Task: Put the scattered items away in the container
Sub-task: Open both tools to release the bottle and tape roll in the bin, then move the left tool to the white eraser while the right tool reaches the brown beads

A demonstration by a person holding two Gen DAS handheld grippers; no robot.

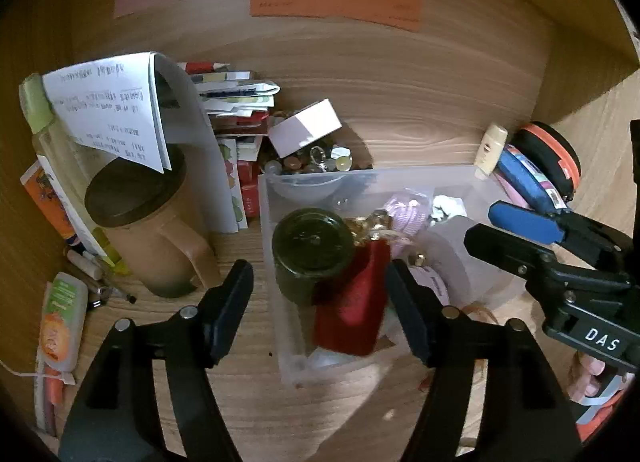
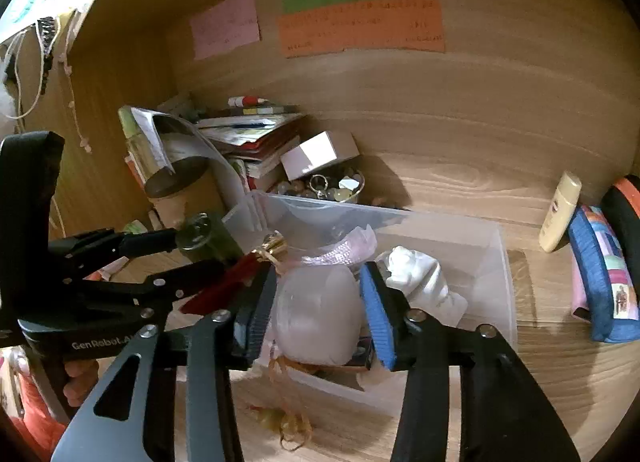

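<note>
A clear plastic bin [image 1: 276,198] stands on the wooden shelf. In it lie a dark green jar [image 1: 312,246], a red pouch with a gold top [image 1: 356,298], a pink bag [image 1: 404,210], a white crumpled thing [image 2: 420,274] and a pale round bundle [image 2: 320,314]. My left gripper [image 1: 320,302] is open, its fingers astride the jar and red pouch above the bin's left end. My right gripper [image 2: 316,302] is open around the pale bundle in the bin; it also shows in the left wrist view [image 1: 516,230].
A brown mug [image 1: 148,222], papers and stacked books [image 1: 236,102] stand left of the bin. A bowl of beads [image 1: 316,160] with a white box [image 1: 304,126] sits behind. A cream bottle [image 2: 560,210], blue pouch [image 2: 600,274] and orange-black case [image 1: 548,158] lie right. A tube [image 1: 64,318] lies far left.
</note>
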